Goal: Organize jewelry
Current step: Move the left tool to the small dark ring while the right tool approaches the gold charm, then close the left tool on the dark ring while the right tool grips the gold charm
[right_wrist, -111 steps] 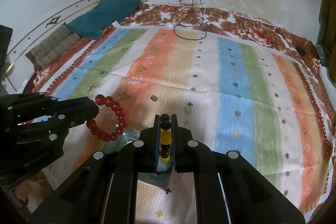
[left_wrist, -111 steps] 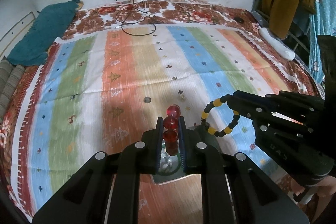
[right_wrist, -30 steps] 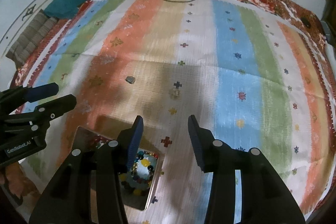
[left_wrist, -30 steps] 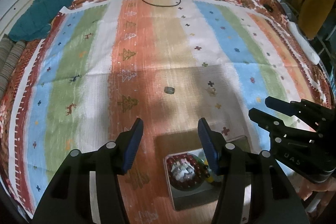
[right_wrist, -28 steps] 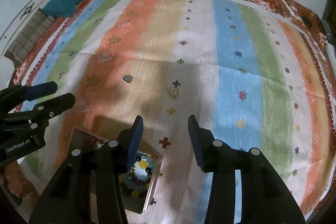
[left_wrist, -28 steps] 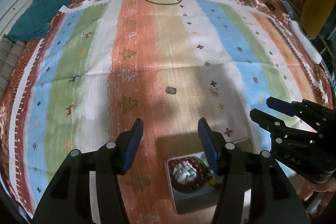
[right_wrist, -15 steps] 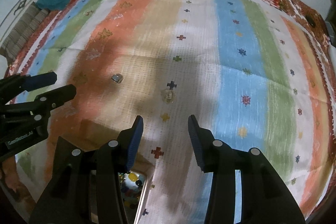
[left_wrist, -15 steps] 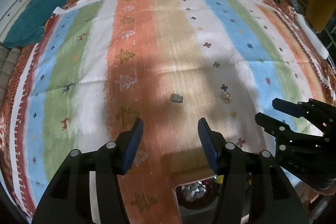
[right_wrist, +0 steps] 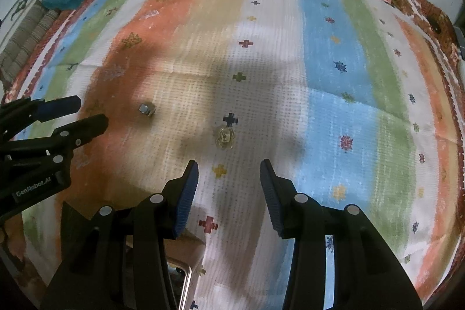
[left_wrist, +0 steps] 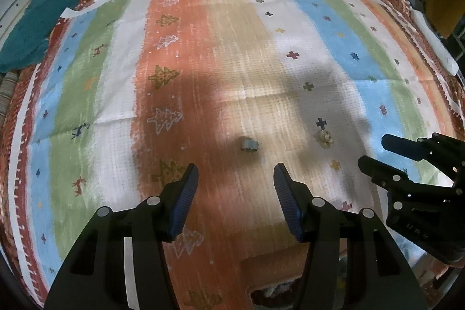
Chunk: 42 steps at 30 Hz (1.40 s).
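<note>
**Lining up on the two small pieces left on the cloth**

Hovering both tools over the striped, multicoloured woven bedcover, I have each one aimed steeply down at its own target. My left gripper has its blue-padded jaws spread with nothing between them, and the small grey, blocky metal piece (a ring, I think, though it is too small to be sure) lies just ahead of the gap, on the boundary of the orange and tan stripes. My right gripper is likewise spread and empty; the small pale-gold ornament with a clear stone sits just beyond its fingertips, beside a dark blue cross printed on the white stripe. The two pieces lie apart from each other, both flat on the cloth and untouched.

I judge the step in hand to be the approach for the next pick-up. At the bottom edge of the right view I can make out a corner of the shiny metal-rimmed tray, mostly hidden under the tool bodies, which I take to be where the jewelry goes.

The next move calls for bringing each pair of jaws down so that they straddle their piece, then closing gently. Both items are low and tiny on soft fabric, so I expect the pads must nearly meet the cloth without pinching it.
</note>
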Tool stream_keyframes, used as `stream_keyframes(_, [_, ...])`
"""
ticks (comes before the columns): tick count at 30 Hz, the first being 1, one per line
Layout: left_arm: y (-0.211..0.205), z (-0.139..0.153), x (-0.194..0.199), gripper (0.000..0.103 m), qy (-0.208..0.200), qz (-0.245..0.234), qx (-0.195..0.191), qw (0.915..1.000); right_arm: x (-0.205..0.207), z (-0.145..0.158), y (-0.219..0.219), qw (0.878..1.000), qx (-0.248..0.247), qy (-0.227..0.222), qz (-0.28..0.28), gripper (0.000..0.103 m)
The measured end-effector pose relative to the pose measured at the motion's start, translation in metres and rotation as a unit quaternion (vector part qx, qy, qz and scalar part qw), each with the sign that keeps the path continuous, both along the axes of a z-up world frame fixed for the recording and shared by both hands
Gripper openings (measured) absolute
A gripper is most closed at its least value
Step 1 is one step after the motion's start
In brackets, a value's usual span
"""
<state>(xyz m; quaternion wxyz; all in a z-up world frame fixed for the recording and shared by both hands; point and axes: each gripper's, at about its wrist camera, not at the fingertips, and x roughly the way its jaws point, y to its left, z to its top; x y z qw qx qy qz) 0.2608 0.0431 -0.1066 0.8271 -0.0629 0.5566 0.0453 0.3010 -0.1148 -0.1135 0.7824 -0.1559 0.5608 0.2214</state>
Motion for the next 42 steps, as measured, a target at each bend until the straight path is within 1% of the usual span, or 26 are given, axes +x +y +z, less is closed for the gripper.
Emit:
stream_keyframes(6, [-0.001,-0.009,0.012,0.054,0.006,-0.013,0.000,0.9999,0.009,-0.009,0.003,1.000,-0.004,0.010,-0.001,0.044])
stream_keyframes(13, [0.005,-0.025,0.024,0.054,0.025,-0.013,-0.003,0.9996,0.018,-0.019,0.010,1.000,-0.012,0.016,-0.002,0.044])
stream_keyframes(17, [0.008,-0.033,0.031,0.054,0.032,-0.014,-0.012,0.9993,0.024,-0.026,0.012,1.000,-0.017,0.022,-0.001,0.040])
stream_keyframes(22, [0.007,-0.042,0.041,0.054,0.041,-0.018,-0.019,0.9988,0.031,-0.033,0.015,0.999,-0.019,0.028,0.000,0.039])
stream_keyframes(25, [0.008,-0.047,0.046,0.051,0.045,-0.020,-0.020,0.9986,0.034,-0.039,0.017,0.999,-0.023,0.032,0.000,0.039])
stream_keyframes(28, [0.006,-0.050,0.050,0.051,0.044,-0.029,-0.021,0.9984,0.038,-0.043,0.019,0.999,-0.024,0.038,0.000,0.038])
stream_keyframes(33, [0.006,-0.052,0.055,0.051,0.045,-0.030,-0.026,0.9982,0.045,-0.049,0.023,0.999,-0.025,0.042,0.000,0.035])
stream_keyframes(34, [0.006,-0.052,0.055,0.050,0.046,-0.030,-0.026,0.9982,0.046,-0.050,0.024,0.999,-0.025,0.043,0.000,0.034])
stream_keyframes(35, [0.006,-0.053,0.056,0.045,0.047,-0.031,-0.027,0.9981,0.046,-0.051,0.025,0.999,-0.025,0.044,0.001,0.034])
stream_keyframes(36, [0.005,-0.054,0.056,0.044,0.049,-0.033,-0.029,0.9978,0.047,-0.052,0.026,0.999,-0.026,0.045,0.002,0.034])
stream_keyframes(40, [0.005,-0.058,0.059,0.044,0.054,-0.031,-0.027,0.9977,0.051,-0.054,0.029,0.999,-0.027,0.046,0.003,0.032])
stream_keyframes(42, [0.005,-0.060,0.060,0.042,0.056,-0.031,-0.024,0.9976,0.051,-0.054,0.028,0.999,-0.026,0.046,0.003,0.031])
